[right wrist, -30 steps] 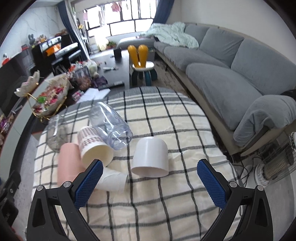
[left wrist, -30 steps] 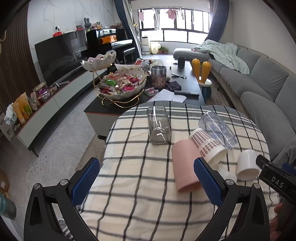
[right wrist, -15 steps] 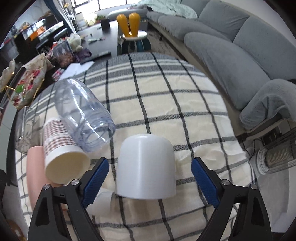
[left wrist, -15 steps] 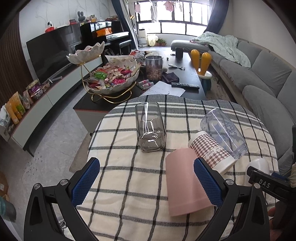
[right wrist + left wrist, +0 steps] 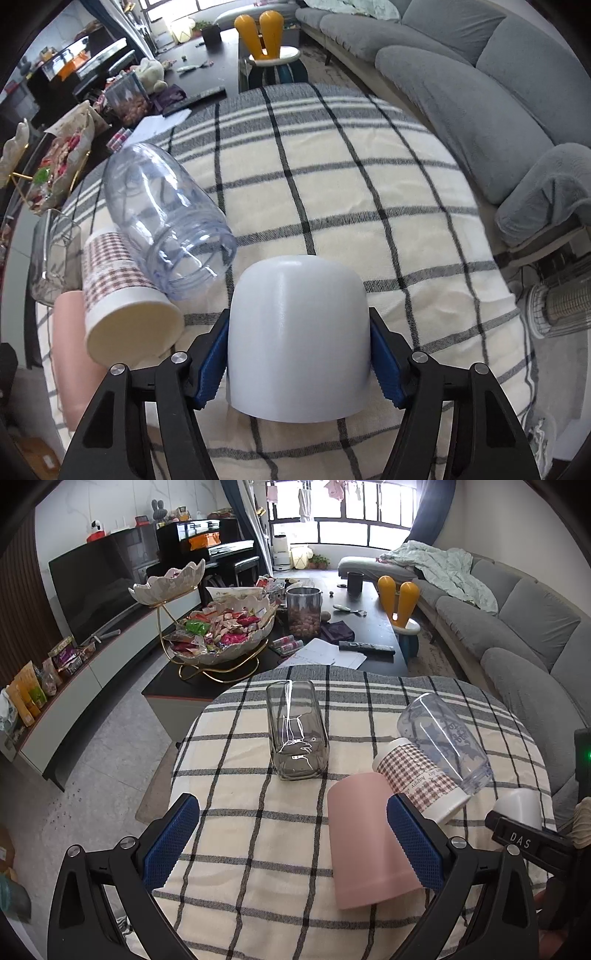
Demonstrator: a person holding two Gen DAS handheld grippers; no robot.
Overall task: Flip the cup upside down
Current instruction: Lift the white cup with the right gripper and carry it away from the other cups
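- Right claw [image 5: 297,363]: we see both blue pads pressed against the sides of the white cup [image 5: 298,339], closed on it. Grip sits low on the wall, near the rim.
- White cup: dome end points away from the claw, open rim faces the camera; its long axis runs along the fingers. It sits at the near right of the table [image 5: 388,206]. We can't tell if it's resting on the cloth or lifted.
- We judge the flip turns on a wrist roll from this grip; the right claw has it, the left is well apart.
- Left claw [image 5: 291,838]: wide open, holding nothing, hovering over the plaid cloth.
- Just left of the white cup lie the checked cup [image 5: 122,291], clear jar [image 5: 166,218] and pink cup [image 5: 72,354], all on their sides and crowded together; the glass [image 5: 297,734] lies further off.
- Hidden: white cup's rim underside and inside; in the left view it is mostly cut off behind the right claw's body.
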